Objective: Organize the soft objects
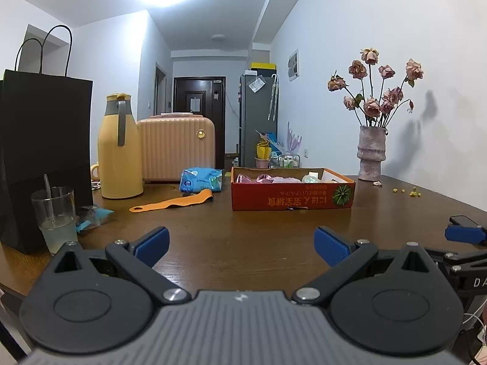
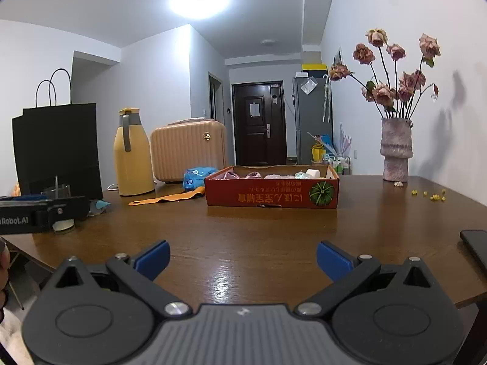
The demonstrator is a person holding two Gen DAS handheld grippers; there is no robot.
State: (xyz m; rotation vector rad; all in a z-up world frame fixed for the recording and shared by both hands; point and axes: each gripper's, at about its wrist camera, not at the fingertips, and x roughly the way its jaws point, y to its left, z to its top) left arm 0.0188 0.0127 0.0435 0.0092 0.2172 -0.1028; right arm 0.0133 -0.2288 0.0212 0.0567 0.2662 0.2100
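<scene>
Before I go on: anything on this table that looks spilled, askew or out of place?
Small yellow bits lie scattered on the table right of the vase, with a fallen petal at its base; its roses are dried and drooping. An orange strap lies loose left of the red box.

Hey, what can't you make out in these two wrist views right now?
- Soft items in the red box: both views, its front wall hides most of them.
- Glass: right wrist view, the left gripper covers its lower part.
- Dark flat object: right wrist view, cut off by the edge.
- Box lettering: upside down, too small.
</scene>
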